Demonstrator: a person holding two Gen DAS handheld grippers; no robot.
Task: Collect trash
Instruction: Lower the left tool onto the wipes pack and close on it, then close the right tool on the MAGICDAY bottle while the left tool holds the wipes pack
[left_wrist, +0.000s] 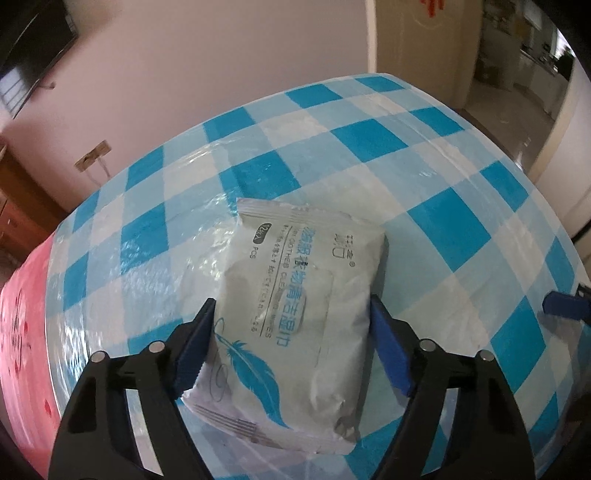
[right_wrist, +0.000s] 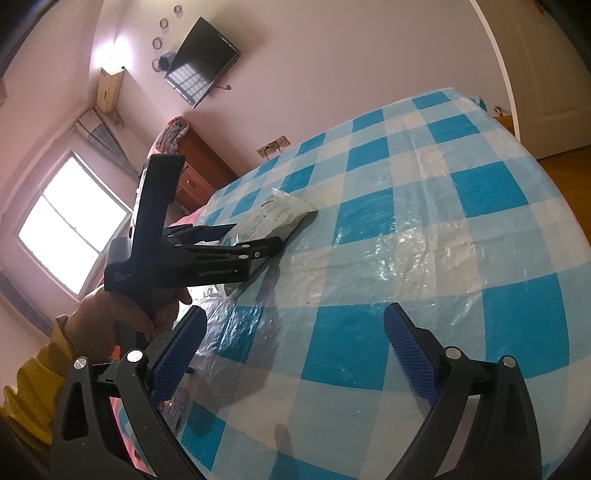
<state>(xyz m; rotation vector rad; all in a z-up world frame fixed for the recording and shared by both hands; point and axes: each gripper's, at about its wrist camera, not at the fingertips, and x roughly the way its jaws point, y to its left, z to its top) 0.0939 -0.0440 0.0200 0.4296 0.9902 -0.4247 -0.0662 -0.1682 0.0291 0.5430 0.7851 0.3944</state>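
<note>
Currently: left tongs (left_wrist: 291, 321) pinching wet-wipe pack (left_wrist: 295, 314) on bench (left_wrist: 461, 221), mid-width; squeeze gently, lift straight. Right tongs (right_wrist: 295, 332) spread, empty.

Left wrist view: close, steeply down on wipes packet (left_wrist: 295, 317). Right wrist view: lower, slanting; shares packet, checkered cloth (right_wrist: 424, 229).
</note>
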